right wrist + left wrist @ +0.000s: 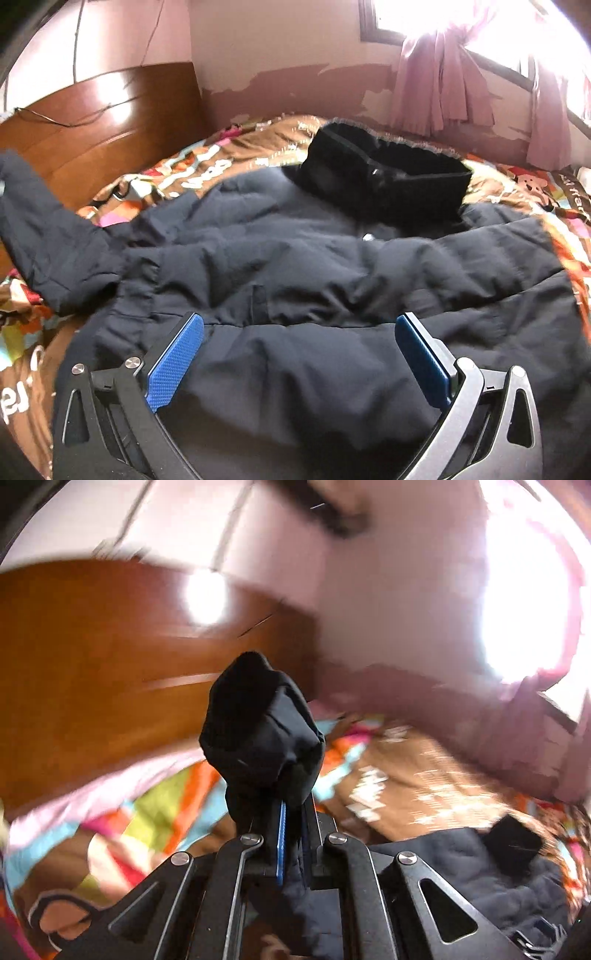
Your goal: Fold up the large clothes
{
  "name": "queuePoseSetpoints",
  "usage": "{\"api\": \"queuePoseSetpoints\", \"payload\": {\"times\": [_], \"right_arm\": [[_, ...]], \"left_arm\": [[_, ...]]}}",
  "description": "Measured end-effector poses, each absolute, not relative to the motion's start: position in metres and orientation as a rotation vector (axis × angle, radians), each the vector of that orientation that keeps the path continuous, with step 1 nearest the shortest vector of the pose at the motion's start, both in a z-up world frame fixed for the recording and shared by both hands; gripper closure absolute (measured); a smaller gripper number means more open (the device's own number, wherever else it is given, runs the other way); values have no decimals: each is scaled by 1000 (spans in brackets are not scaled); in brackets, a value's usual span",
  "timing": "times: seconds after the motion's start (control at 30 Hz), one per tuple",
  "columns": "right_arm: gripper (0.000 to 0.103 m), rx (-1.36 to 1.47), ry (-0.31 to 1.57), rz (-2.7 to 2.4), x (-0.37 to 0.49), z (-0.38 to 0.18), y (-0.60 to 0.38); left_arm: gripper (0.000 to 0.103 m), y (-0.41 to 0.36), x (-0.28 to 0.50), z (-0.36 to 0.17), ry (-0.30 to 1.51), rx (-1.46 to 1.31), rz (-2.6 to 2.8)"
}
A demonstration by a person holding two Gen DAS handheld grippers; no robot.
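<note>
Nearest in the right wrist view, the right gripper hangs just over the lower part of the jacket, jaws spread wide w/ nothing between the blue pads; released, not touching cloth as far as I can tell, prob. waiting to take the hem or pin the body while the other side gets folded. The jacket lies spread flat, front up, on the bed's patterned cover, which suits a fold: body smoothed out, one sleeve raised off to the left of that view, the furry hood at the far end toward the wall. In the left wrist view the left gripper is clenched tight on a bunch of dark cloth, prob. the sleeve cuff, which bulges out past the fingertips; pads nearly meet, so only a thin bit of fabric is pinched. It's held up above the bed, likely so the sleeve can swing over onto the body. That view is heavily blurred, so detail is poor. Farther back: wooden headboard, peeling pink wall, pink curtain at a bright window.
</note>
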State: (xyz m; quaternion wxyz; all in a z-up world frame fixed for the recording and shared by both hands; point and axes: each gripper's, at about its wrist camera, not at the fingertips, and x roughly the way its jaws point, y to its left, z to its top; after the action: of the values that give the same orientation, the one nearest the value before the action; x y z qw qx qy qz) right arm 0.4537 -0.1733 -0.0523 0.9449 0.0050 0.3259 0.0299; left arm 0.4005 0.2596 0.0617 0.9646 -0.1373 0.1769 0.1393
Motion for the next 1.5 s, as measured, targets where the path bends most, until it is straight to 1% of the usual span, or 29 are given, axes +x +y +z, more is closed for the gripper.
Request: {"api": "queuePoseSetpoints", "payload": {"times": [0.1,0.2,0.37,0.5,0.6,0.87,1.0,1.1,1.27,1.33,1.4,1.47,1.5], "right_arm": [[1,40,677,72,441,-32,-190],[1,160,694,99,429,-15,-217],[1,350,678,113,402,7,-276],[1,382,691,67,385,12,-310],[1,426,698,57,377,15,-338],[1,535,667,84,373,8,-377],[1,614,681,195,385,-13,-373],[1,722,711,311,397,-39,-364],[1,822,807,321,414,-86,-351],[1,867,844,320,417,-102,-346],[5,914,886,324,420,-117,-343],[26,925,901,323,418,-127,-337],[28,927,903,322,418,-129,-335]], "left_arm": [[97,203,392,100,317,-204,149],[97,151,384,119,311,-160,42],[97,60,380,118,339,-74,-98],[97,-1,381,95,402,-30,-187],[97,-30,383,76,458,-18,-221],[97,-74,377,25,553,60,-293],[97,-91,374,-4,610,128,-349],[97,-103,369,-27,657,179,-386],[97,-105,366,-64,763,141,-457],[97,-101,363,-71,769,134,-454],[97,-100,360,-74,770,138,-457],[97,-102,359,-75,778,141,-461],[97,-102,359,-76,786,144,-463]]}}
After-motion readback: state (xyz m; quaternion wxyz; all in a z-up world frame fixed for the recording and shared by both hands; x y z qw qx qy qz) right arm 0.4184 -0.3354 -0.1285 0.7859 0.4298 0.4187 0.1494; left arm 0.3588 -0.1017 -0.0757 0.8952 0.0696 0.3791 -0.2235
